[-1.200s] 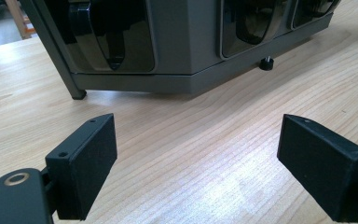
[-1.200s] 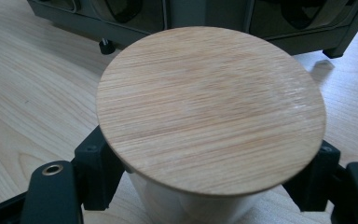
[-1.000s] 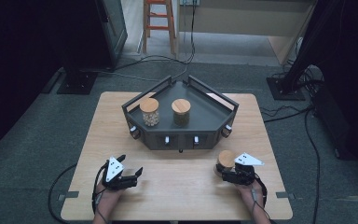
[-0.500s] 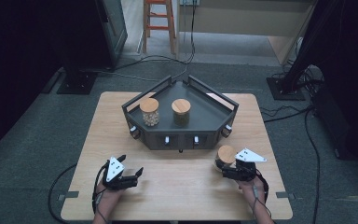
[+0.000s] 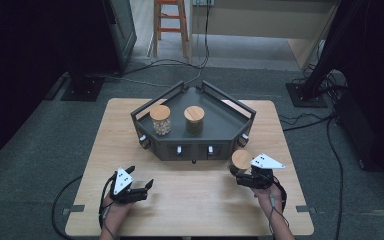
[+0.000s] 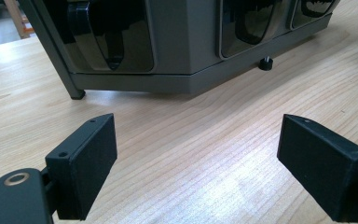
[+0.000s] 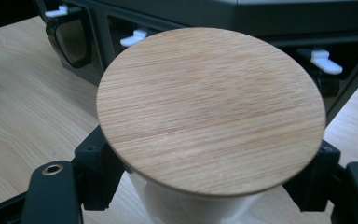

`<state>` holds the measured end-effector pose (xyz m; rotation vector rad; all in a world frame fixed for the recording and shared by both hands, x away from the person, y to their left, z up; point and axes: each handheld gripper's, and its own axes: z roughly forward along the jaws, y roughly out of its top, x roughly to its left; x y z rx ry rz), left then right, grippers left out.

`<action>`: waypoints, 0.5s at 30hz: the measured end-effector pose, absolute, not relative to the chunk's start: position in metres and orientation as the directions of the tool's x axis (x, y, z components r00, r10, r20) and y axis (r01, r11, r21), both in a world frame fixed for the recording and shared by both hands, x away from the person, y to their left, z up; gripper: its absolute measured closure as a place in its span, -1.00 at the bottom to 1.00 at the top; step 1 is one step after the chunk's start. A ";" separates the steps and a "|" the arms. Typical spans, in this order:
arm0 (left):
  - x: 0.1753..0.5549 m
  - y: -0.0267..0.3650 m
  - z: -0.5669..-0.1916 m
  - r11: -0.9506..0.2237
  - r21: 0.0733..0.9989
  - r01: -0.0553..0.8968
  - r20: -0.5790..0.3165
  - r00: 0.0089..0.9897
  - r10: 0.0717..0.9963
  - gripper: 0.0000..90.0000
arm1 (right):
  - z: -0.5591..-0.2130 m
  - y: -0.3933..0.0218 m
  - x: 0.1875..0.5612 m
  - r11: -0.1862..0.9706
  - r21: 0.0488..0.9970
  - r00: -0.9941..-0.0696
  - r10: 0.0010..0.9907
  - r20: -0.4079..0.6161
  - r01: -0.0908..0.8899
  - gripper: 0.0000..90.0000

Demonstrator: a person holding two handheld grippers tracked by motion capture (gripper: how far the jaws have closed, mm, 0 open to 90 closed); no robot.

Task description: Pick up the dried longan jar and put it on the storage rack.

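Plainly, right hand-held gripper [image 7: 205,186] clamps an unlabelled wooden-lidded jar [image 7: 210,112].

From above we are looking down and forward over the table [image 5: 190,200]; each gripper view is sitting low and close, facing the dark rack [image 6: 186,46] (shared by all three).

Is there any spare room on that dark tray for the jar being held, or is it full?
The tray has bare floor right of the two jars, toward its right rail, and along its front edge. Its left side is crowded. The table is bare between the left gripper and the right gripper, which holds the third jar.
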<state>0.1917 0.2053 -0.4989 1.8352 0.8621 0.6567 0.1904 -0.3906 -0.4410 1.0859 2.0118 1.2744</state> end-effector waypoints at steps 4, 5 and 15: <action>0.192 0.206 -0.499 -0.278 0.921 0.272 0.061 0.604 0.795 -0.74 | -0.436 -0.391 0.193 0.233 0.909 -0.549 0.835 -0.006 0.345 -0.44; 0.192 0.206 -0.499 -0.276 0.922 0.273 0.059 0.604 0.795 -0.74 | -0.434 -0.390 0.193 0.234 0.908 -0.548 0.836 -0.005 0.348 -0.44; 0.192 0.207 -0.499 -0.274 0.923 0.272 0.057 0.605 0.794 -0.74 | -0.420 -0.389 0.198 0.244 0.904 -0.554 0.833 -0.011 0.350 -0.44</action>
